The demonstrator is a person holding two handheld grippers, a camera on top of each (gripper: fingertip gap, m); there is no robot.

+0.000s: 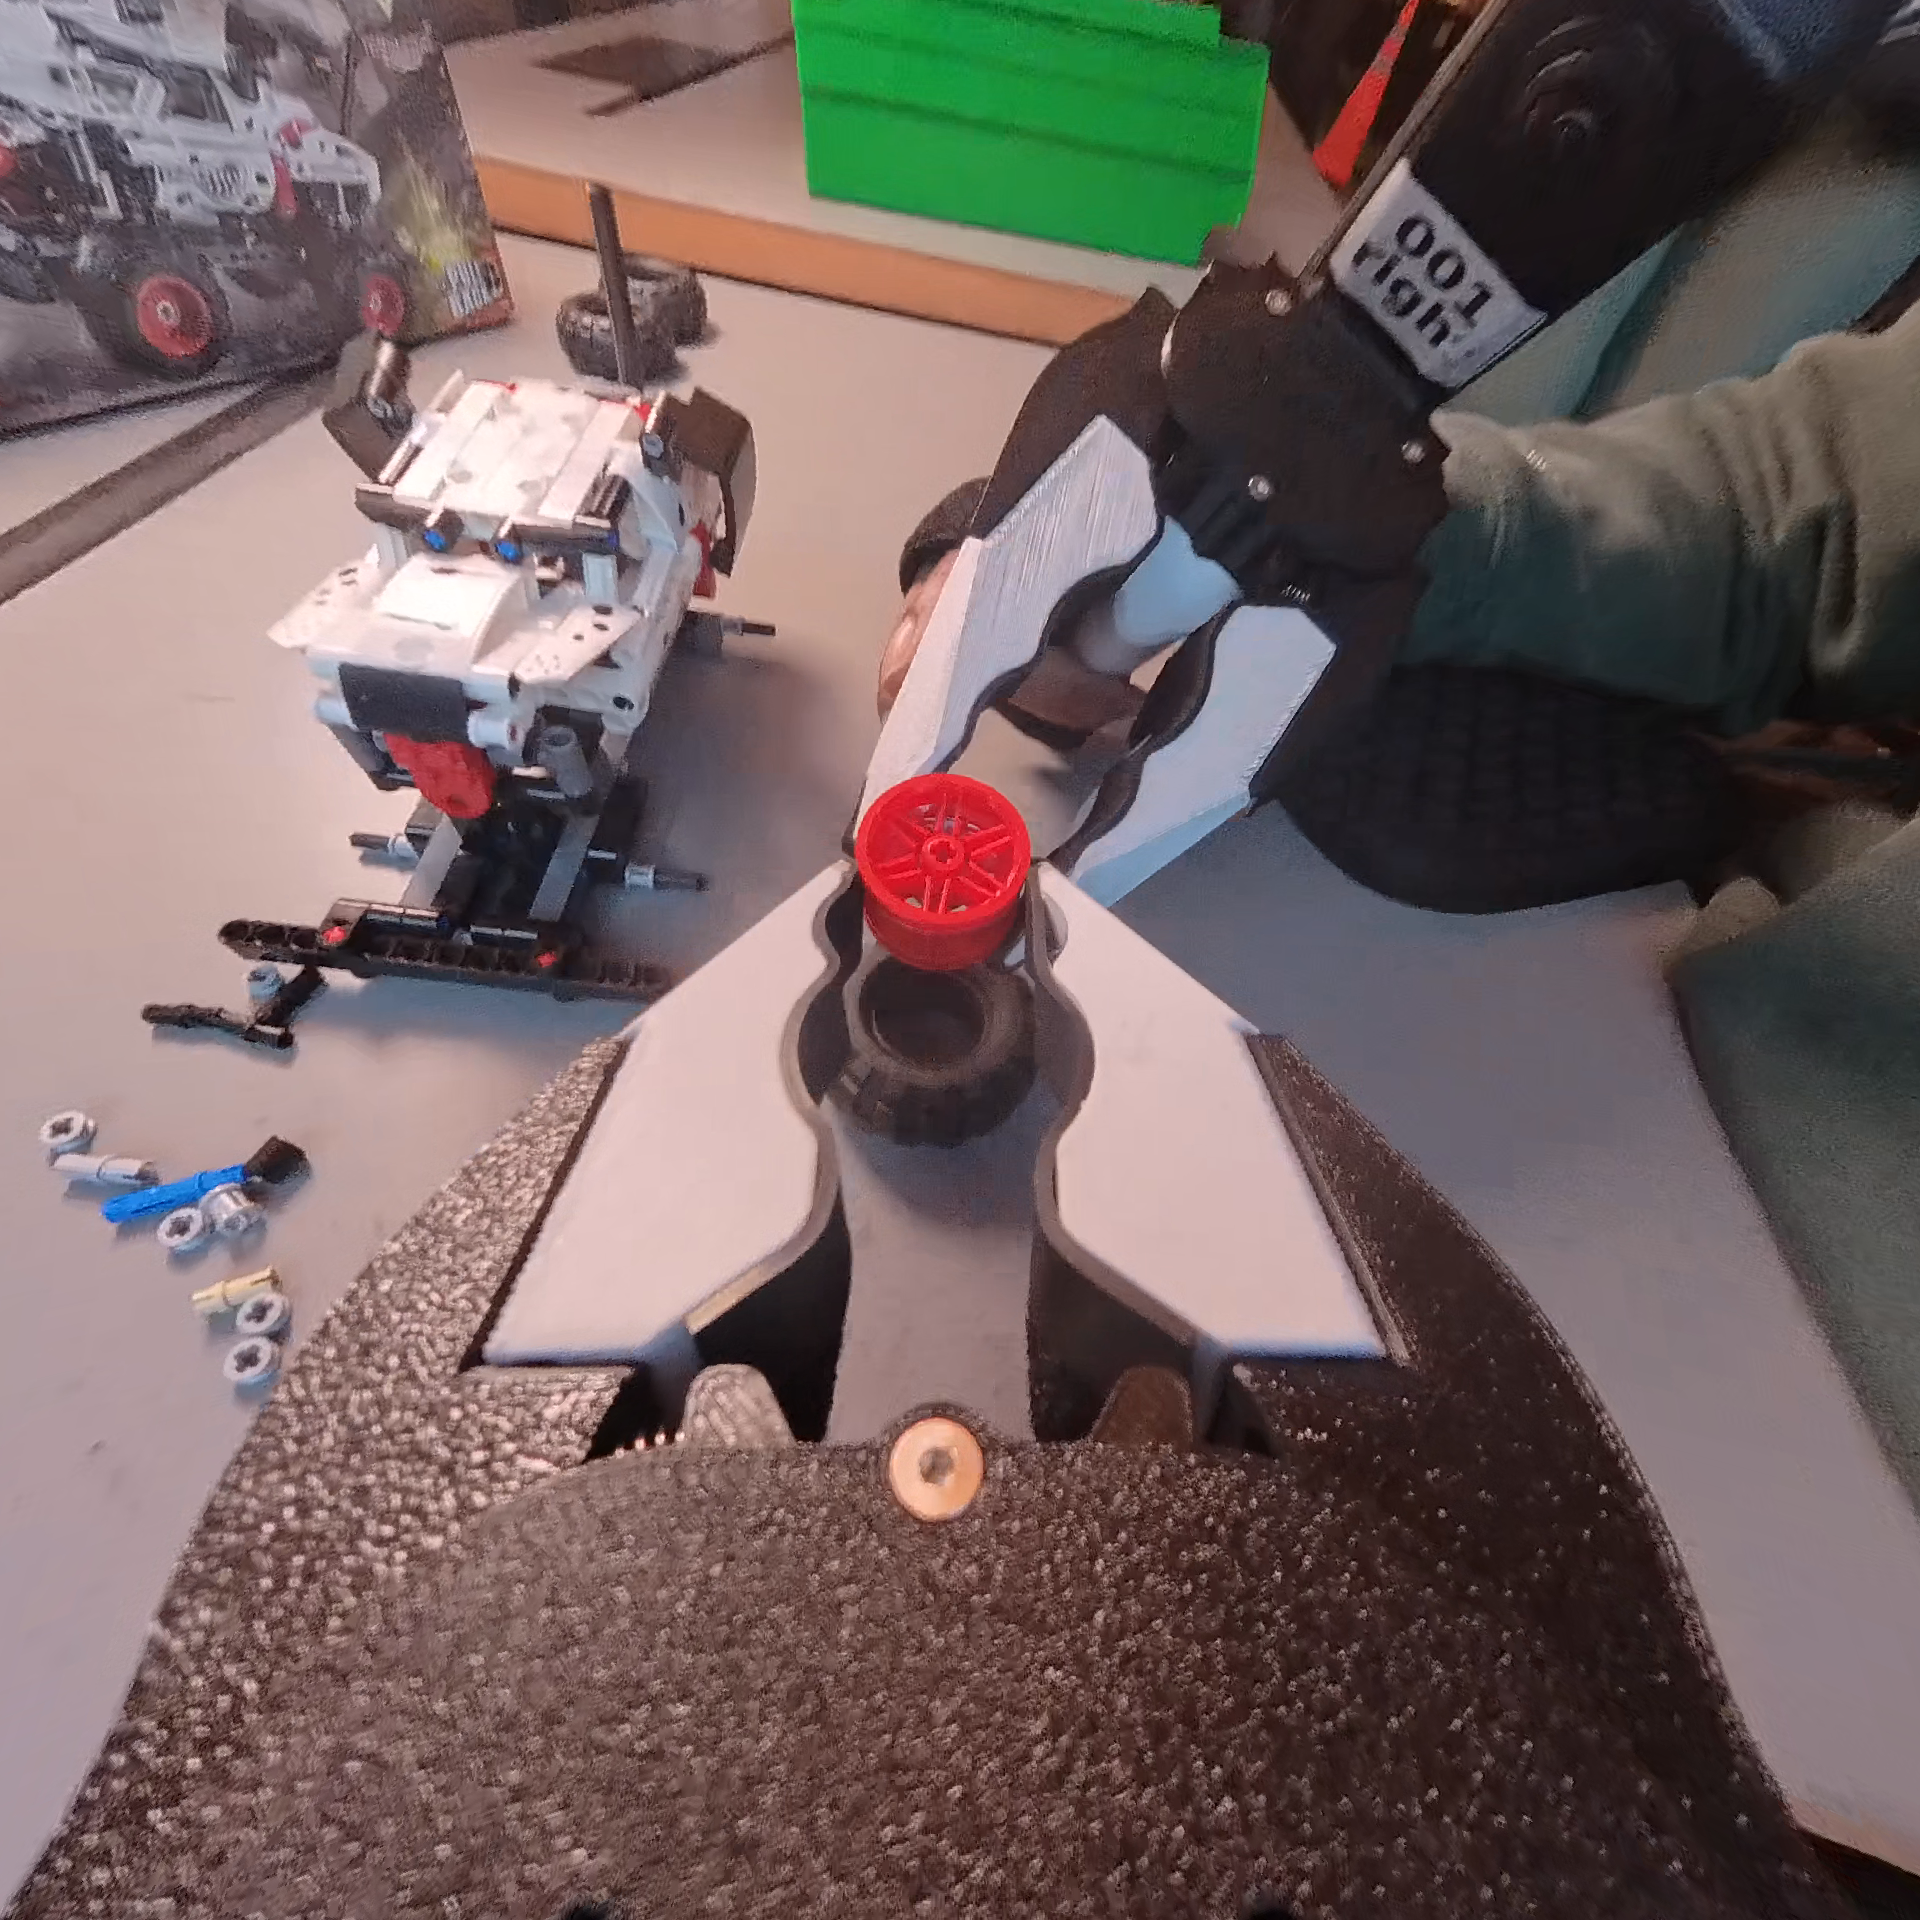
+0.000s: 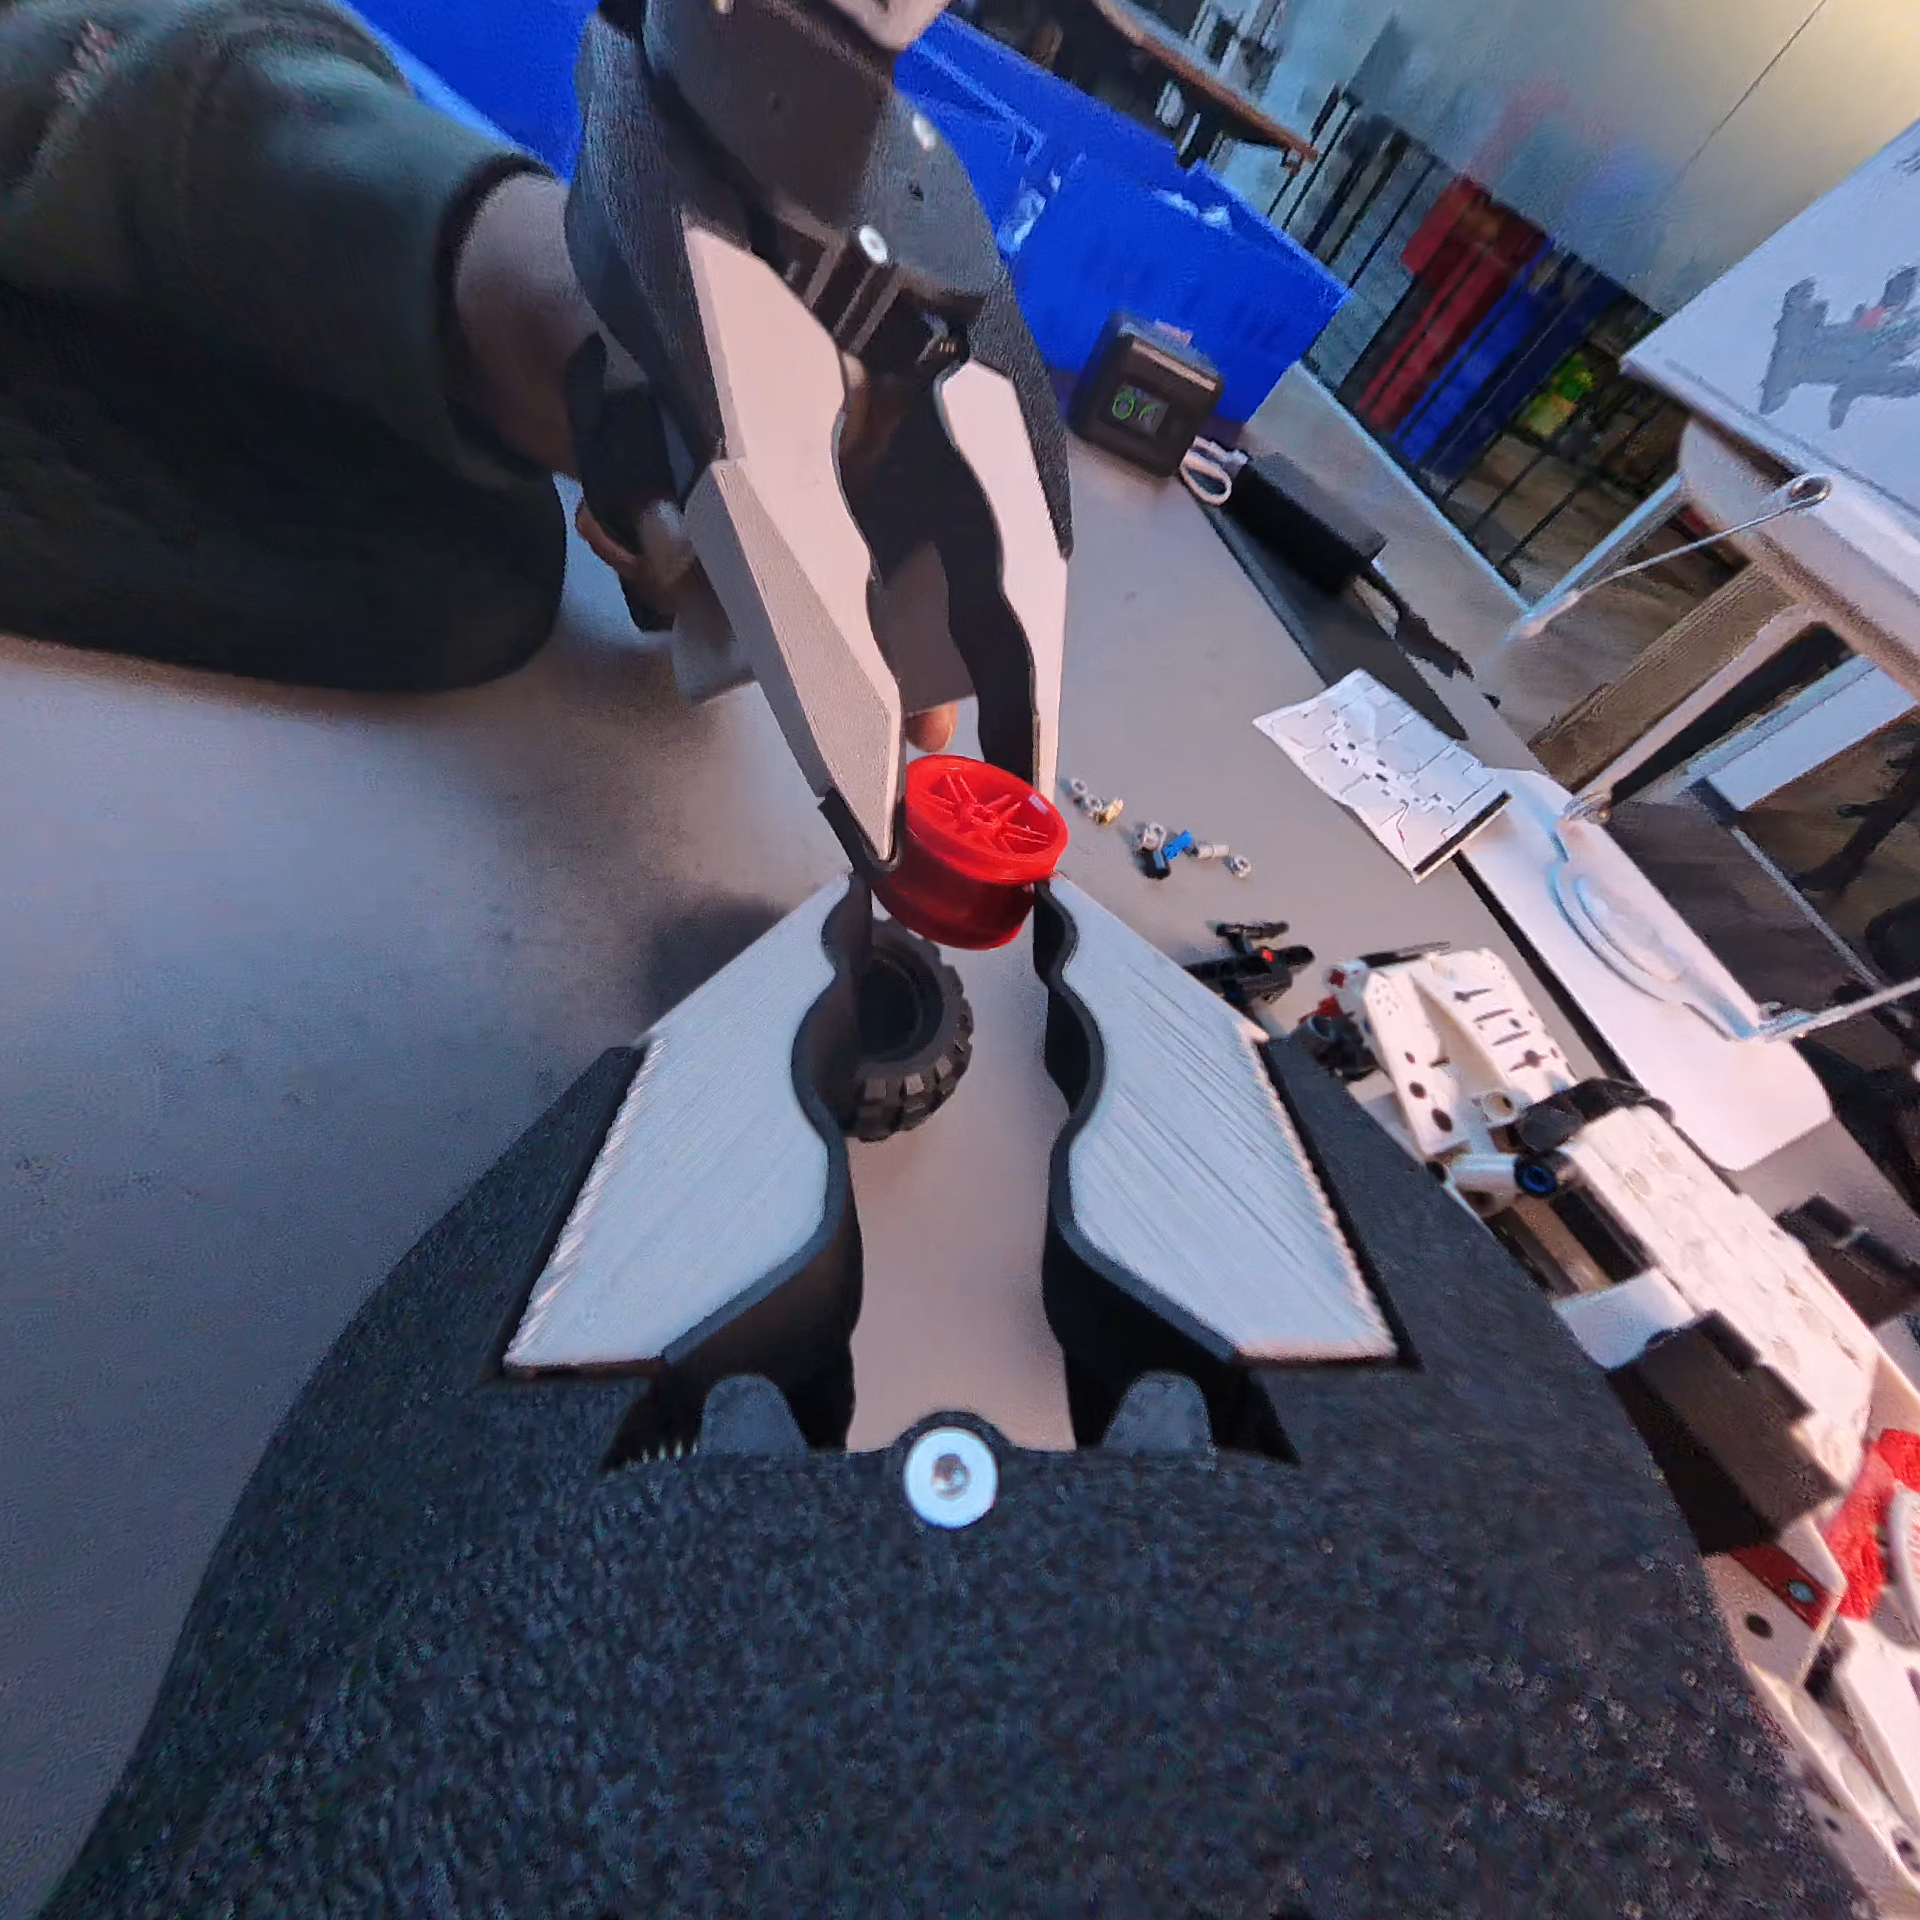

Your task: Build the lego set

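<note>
Left tongs (image 1: 943, 883): fingertips closed on the red wheel rim (image 1: 943, 868), pinching it at its sides and holding it above the tabletop (image 1: 1351, 1091)
Right tongs (image 2: 940, 899): fingers parted; their tips sit at either side of the same rim in the right wrist view, but whether they touch it cannot be told
Red wheel rim: spoked face turned up and slightly tilted, just above the black tyre (image 1: 930, 1049)
Black tyre: lies flat on the tabletop, hollow centre facing up, below the fingertips of both tongs
Truck model (image 1: 520, 623): white, black and red body, partly built, stands on the tabletop to the left of the left tongs, bare axle pins sticking out at its sides, no wheels on them
Second tyre (image 1: 629, 317): black, behind the truck, with a dark axle rod standing up in front of it
Loose parts (image 1: 187, 1195): small grey bushes, a blue pin, a tan pin and black connectors scattered at the near left
Set box (image 1: 208, 177): propped at the far left, printed with the finished truck
Instruction sheet (image 2: 1382, 769): lies flat beyond the loose parts in the right wrist view
Green bin (image 1: 1029, 125): at the far edge
</note>
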